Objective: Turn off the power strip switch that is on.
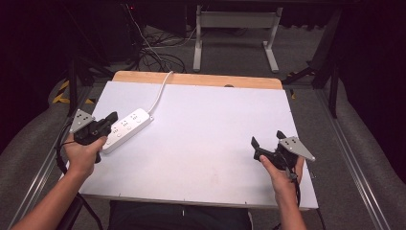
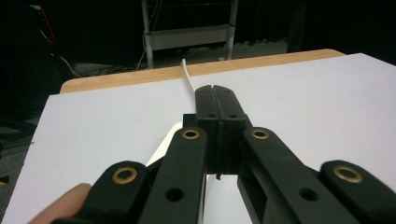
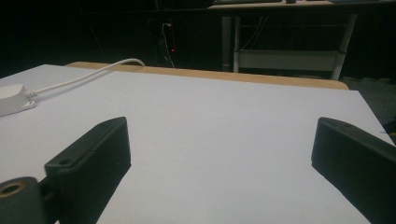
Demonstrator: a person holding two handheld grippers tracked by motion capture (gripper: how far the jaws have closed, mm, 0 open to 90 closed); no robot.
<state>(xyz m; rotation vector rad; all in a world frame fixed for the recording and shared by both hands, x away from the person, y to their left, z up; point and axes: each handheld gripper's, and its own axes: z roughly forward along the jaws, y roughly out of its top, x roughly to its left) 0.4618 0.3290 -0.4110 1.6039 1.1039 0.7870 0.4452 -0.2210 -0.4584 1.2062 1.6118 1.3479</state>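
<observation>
White power strip (image 1: 125, 129) under left hand-held gripper (image 1: 111, 120), jaws together; right hand-held gripper (image 1: 267, 142) wide, level.

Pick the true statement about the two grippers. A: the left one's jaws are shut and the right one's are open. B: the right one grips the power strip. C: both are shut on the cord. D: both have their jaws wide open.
A: in its own view the left gripper has its jaws pressed together above the power strip, while the right gripper has its jaws spread wide over the bare table.
</observation>
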